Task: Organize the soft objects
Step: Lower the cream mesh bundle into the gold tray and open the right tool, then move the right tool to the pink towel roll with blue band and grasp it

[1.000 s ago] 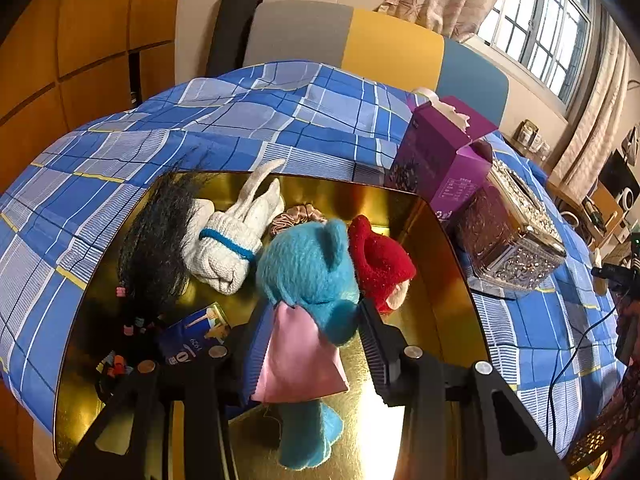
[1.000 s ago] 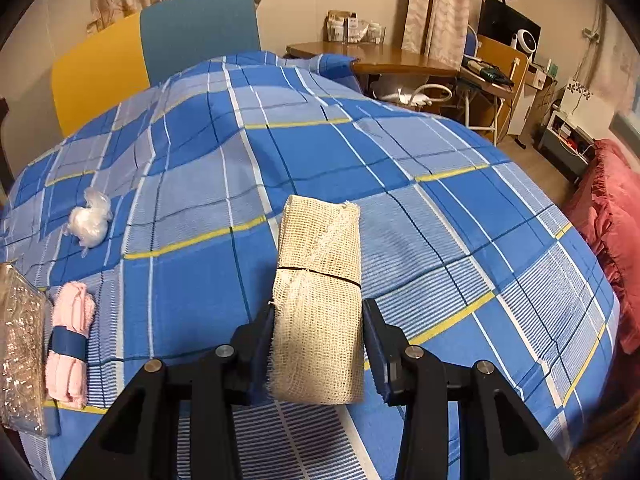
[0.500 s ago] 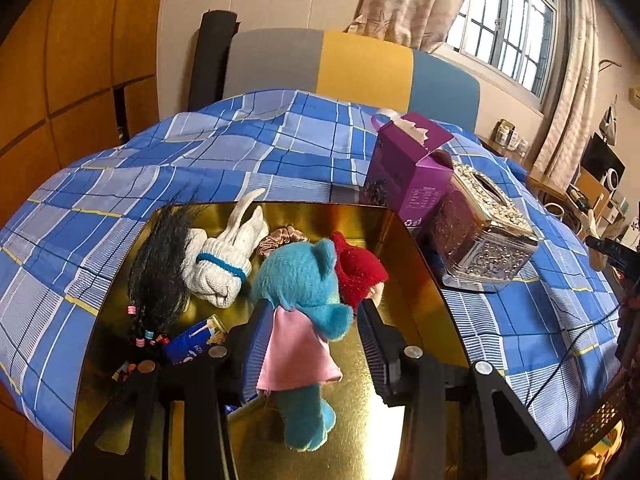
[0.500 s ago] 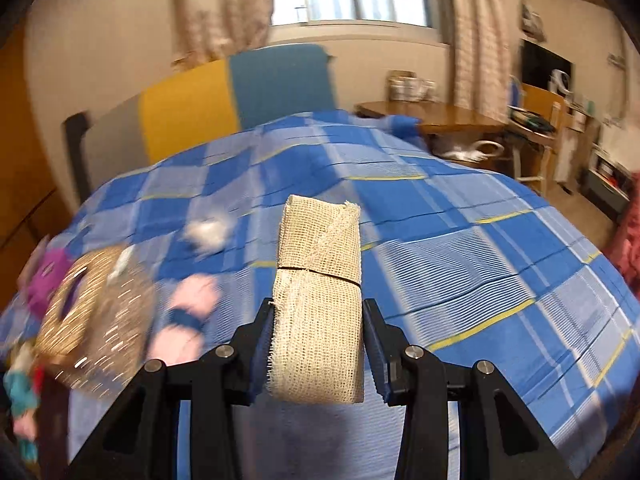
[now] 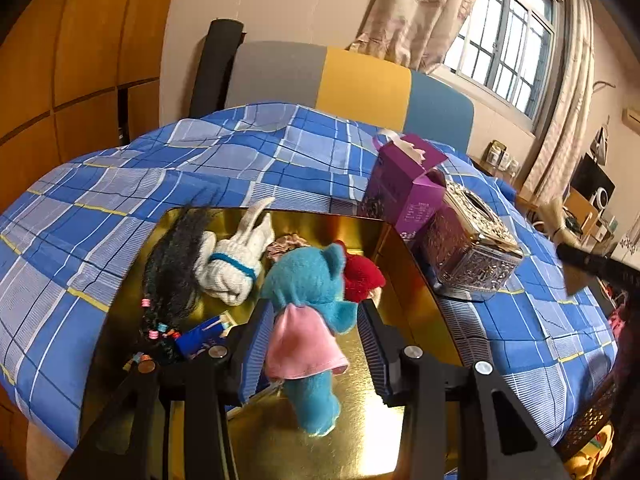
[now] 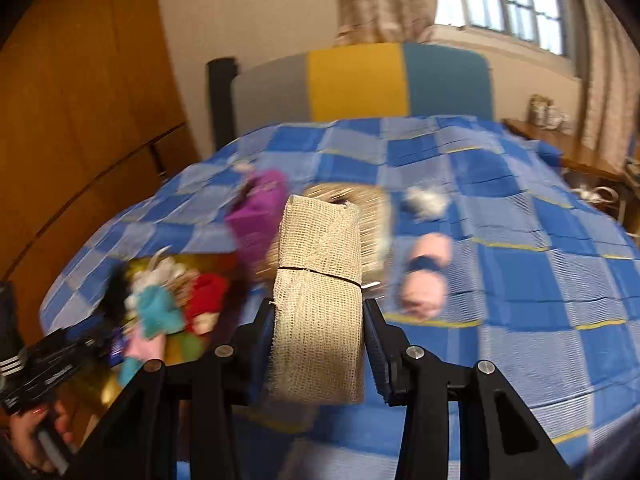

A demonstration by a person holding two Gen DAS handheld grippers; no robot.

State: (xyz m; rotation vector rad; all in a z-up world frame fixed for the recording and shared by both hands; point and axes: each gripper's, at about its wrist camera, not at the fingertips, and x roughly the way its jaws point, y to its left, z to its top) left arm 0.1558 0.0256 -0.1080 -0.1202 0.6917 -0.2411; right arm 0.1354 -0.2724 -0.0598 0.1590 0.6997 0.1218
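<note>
My left gripper (image 5: 312, 344) is shut on a blue plush toy in a pink dress (image 5: 308, 312), held above the gold tray (image 5: 404, 248). In the tray lie a white rolled sock (image 5: 232, 268), a black wig with beads (image 5: 172, 268), a red plush (image 5: 362, 276), a scrunchie (image 5: 282, 246) and a small blue pack (image 5: 198, 336). My right gripper (image 6: 320, 344) is shut on a beige mesh cloth roll (image 6: 318, 296), held above the blue checked tablecloth (image 6: 540, 280). The right wrist view is blurred; the left gripper (image 6: 60, 360) and its blue plush (image 6: 158, 308) show at lower left.
A purple tissue box (image 5: 404, 196) and an ornate silver box (image 5: 468, 256) stand right of the tray. A pink rolled sock with a blue band (image 6: 426, 276) and a white wad (image 6: 426, 202) lie on the cloth. A striped chair back (image 5: 352, 84) stands behind the table.
The right gripper has swung left with the cloth roll, bringing the tray and boxes into its view. The left gripper has lifted back a little with the blue plush.
</note>
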